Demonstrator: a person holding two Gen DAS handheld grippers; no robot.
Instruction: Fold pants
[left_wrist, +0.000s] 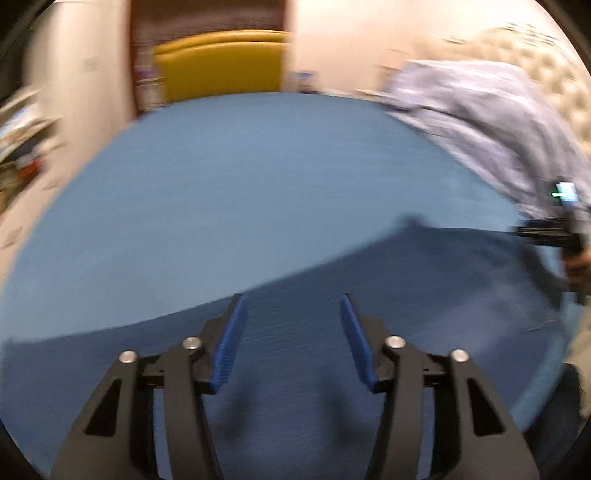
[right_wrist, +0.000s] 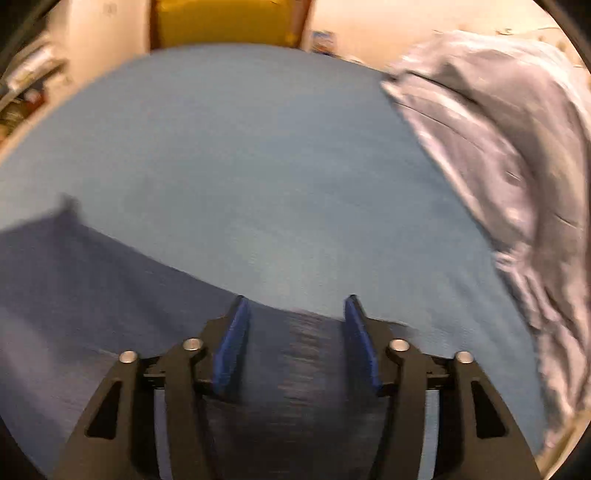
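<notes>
The dark blue pants (left_wrist: 369, 295) are lying flat and smooth on the lighter blue table cover (left_wrist: 240, 184), along its near edge. The left gripper (left_wrist: 291, 306) and right gripper (right_wrist: 295, 308) are both hovering over the fabric with fingers spread, gripping nothing. A grey garment (right_wrist: 498, 147) is lying bunched at the far right.

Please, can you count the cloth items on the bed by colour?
Dark blue: 1, the pants
Grey-lilac: 1, a crumpled garment
Light blue: 1, the bed sheet
Total: 3
</notes>
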